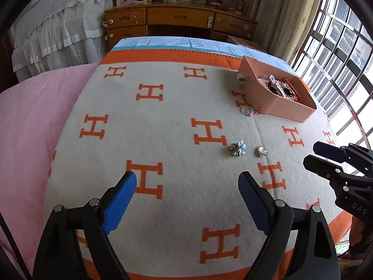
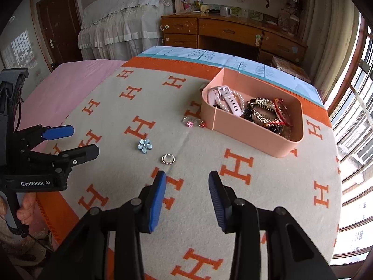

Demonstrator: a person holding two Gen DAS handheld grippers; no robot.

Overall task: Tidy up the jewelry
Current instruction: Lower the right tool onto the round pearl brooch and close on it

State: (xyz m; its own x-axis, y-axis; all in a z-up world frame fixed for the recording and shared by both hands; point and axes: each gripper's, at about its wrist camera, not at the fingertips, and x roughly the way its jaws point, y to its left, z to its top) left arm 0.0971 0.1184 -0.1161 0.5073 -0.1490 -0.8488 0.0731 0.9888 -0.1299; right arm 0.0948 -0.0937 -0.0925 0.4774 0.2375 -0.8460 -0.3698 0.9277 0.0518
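Ring (image 2: pixel 168 159) sitting just ahead of my right gripper (image 2: pixel 187 197), both jaws apart, empty; I'm worrying it's snagging blanket (image 2: pixel 268 198) when pinched.

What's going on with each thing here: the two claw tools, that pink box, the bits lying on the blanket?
left gripper: jaws open, empty
right gripper: jaws open, empty
pink box: lidless, holding watch and bracelets
blue flower piece: loose on blanket
oval white ring: loose on blanket
small rings: loose beside the box
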